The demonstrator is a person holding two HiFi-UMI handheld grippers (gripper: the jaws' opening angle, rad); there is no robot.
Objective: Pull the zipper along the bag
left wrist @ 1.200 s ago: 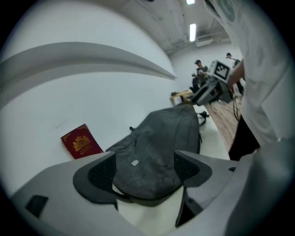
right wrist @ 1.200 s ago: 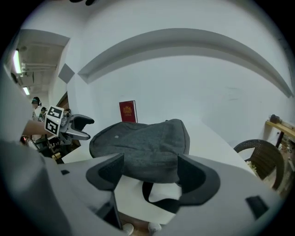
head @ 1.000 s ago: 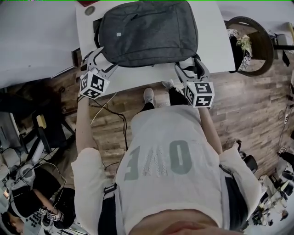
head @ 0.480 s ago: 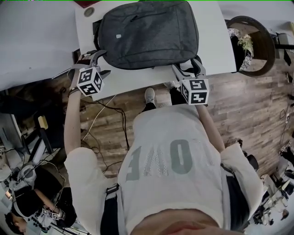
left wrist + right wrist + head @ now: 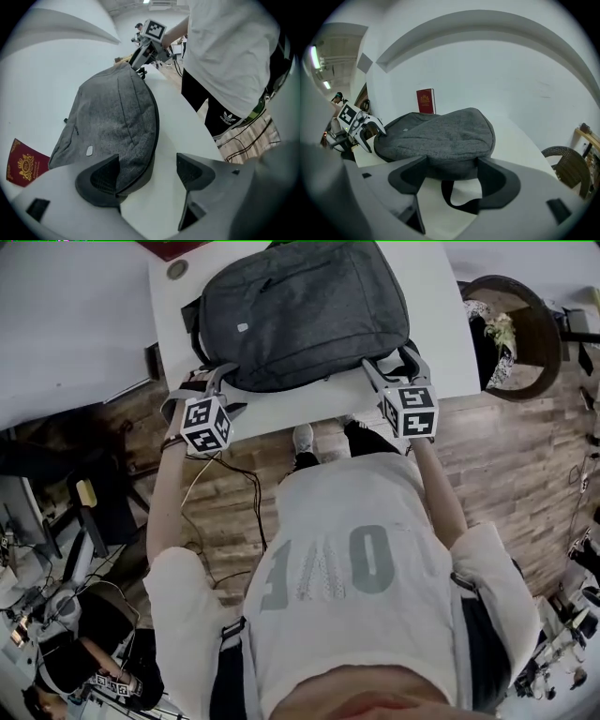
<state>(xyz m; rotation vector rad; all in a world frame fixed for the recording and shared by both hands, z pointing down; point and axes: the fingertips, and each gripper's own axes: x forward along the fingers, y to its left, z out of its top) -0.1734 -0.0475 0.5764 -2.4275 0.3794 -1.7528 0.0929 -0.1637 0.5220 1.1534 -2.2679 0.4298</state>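
Compared with half second ago: left gripper (image 5: 208, 381) moved in to near-left corner of grey fabric backpack (image 5: 300, 310). Right gripper (image 5: 389, 367) slightly forward, at near-right corner. Both jaw pairs wide apart, gripping nothing; backpack edge between each pair. Count: one backpack, flat on white table (image 5: 441, 352); two grippers; one dark red booklet (image 5: 425, 101).

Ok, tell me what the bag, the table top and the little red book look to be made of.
Bag: woven fabric, heathered grey and matte, going by its flecked, soft-sagging surface.
Table top: smooth white board, probably laminate, judging by its even, faint sheen.
Red book: card or leatherette cover with a gold-stamped emblem; I cannot tell which.
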